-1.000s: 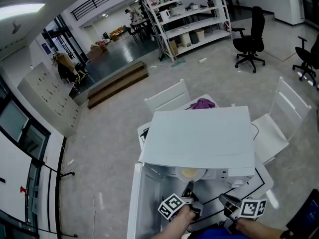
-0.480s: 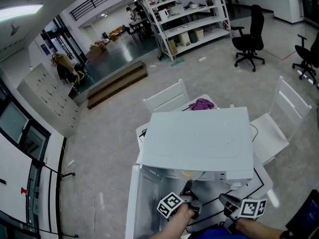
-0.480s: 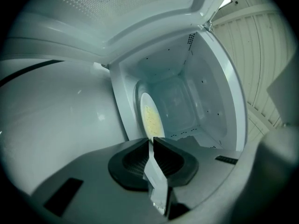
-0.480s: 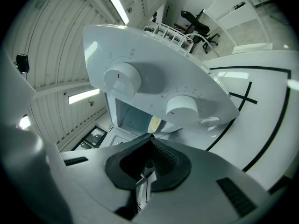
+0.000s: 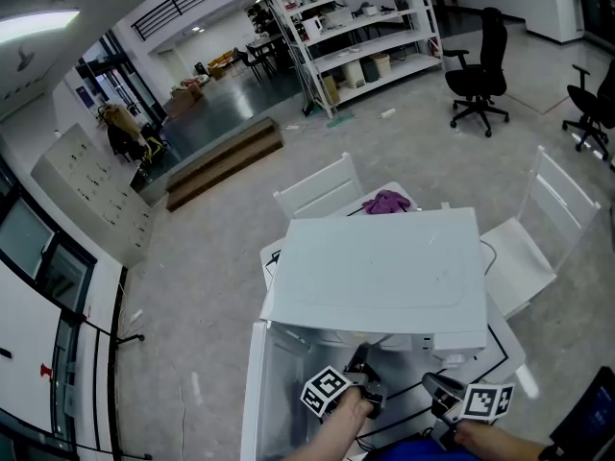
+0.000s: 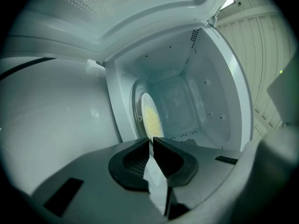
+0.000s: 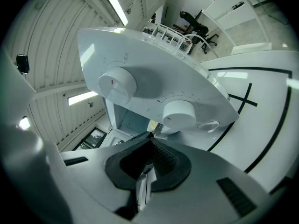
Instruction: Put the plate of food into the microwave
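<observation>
White sheet metal fills the middle of the head view. The microwave [image 5: 384,267] is seen from above on a white desk [image 5: 512,355] marked with black lines. Its top hides the cavity from that view, and its door [image 5: 272,392] is swung open toward 7 o'clock. Two white chairs are set just beyond the desk, one at 11 o'clock [image 5: 322,185] and one at 3 o'clock [image 5: 538,233] of the microwave. A purple cloth [image 5: 387,201] lies on the desk's far edge at 12 o'clock. Metal shelving [image 5: 357,27] stands well apart at 12 o'clock, and black office chairs [image 5: 483,65] are seen at 1 o'clock.

In the left gripper view the plate [image 6: 150,115] is shown inside the open cavity, past the door frame, with nothing between it and the opening. It is a pale round plate seen almost edge-on, and a patch of yellow, grainy food is spread over its middle. The left tongs [image 6: 152,141] are closed on its near rim, at 6 o'clock of the plate.

The right tongs [image 7: 150,135] are pressed together with nothing held. They are kept at 5 o'clock of the microwave, facing its control panel, where two white knobs [image 7: 117,85] [image 7: 180,112] are seen one beside the other.
</observation>
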The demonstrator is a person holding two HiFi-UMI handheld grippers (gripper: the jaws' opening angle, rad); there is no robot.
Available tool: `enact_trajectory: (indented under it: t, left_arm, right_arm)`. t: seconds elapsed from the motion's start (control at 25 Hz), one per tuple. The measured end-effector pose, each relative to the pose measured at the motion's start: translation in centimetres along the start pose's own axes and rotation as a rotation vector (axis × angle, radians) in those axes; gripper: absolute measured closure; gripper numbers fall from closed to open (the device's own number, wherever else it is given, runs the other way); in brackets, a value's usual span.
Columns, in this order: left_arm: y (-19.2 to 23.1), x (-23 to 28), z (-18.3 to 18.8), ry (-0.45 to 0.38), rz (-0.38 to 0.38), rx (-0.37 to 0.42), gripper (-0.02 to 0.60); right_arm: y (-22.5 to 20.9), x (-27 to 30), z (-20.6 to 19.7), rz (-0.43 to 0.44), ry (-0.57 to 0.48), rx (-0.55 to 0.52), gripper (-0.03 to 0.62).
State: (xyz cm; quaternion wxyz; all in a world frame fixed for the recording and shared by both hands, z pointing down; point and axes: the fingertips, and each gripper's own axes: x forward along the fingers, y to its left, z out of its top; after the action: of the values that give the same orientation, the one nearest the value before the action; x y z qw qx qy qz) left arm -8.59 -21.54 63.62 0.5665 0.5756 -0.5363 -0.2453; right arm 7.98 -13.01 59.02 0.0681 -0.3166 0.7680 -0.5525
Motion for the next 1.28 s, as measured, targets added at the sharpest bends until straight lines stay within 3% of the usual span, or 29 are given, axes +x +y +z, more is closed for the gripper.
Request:
enact_trajectory:
  t: [0.96, 1.28]
  left_arm:
    - [-0.8, 2.6, 0.8, 0.031, -0.006, -0.038, 0.549]
    - [-1.0, 2.6, 1.0, 0.054, 0.011, -0.015, 0.548]
  right_arm:
    - [0.1, 0.1, 1.2, -0.007, -0.031, -0.006, 0.595]
    - [0.3, 0.1, 0.8, 0.004, -0.023, -0.012, 0.595]
